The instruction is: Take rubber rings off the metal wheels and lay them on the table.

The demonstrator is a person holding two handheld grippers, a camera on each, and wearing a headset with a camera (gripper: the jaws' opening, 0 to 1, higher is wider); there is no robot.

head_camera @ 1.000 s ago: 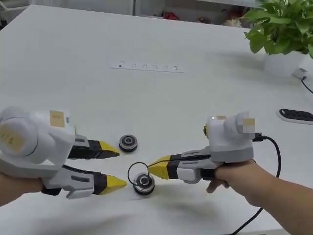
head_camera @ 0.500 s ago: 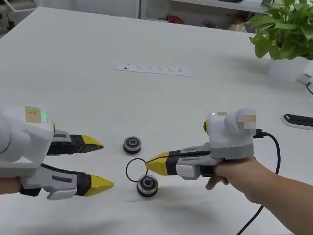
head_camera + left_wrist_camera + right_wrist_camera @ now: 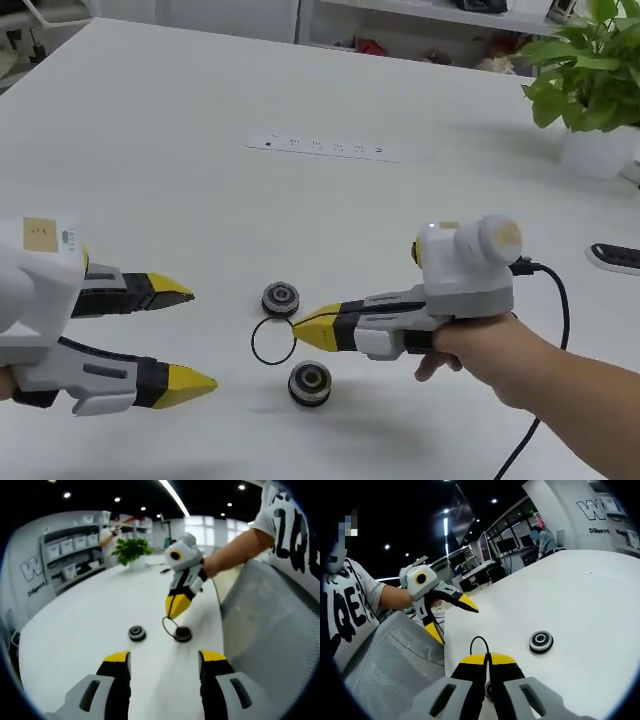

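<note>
**Right gripper point(image 3: 303, 330) pinching a loose rubber ring point(image 3: 273, 341)**

Nearest, the left gripper point(image 3: 200, 338) hangs wide open and empty. Beyond it sits the near wheel point(image 3: 309, 382). Just past that, the right jaws are closed on the ring's edge, with the loop low over the table point(image 3: 300, 200) between that wheel and the far wheel point(image 3: 281, 298). Let go here, the ring could land on a wheel, as both sit close.

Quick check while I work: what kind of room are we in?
Probably an office or lab workroom: a large white table with a built-in socket strip, a potted plant, and shelves of storage bins along the wall.
</note>
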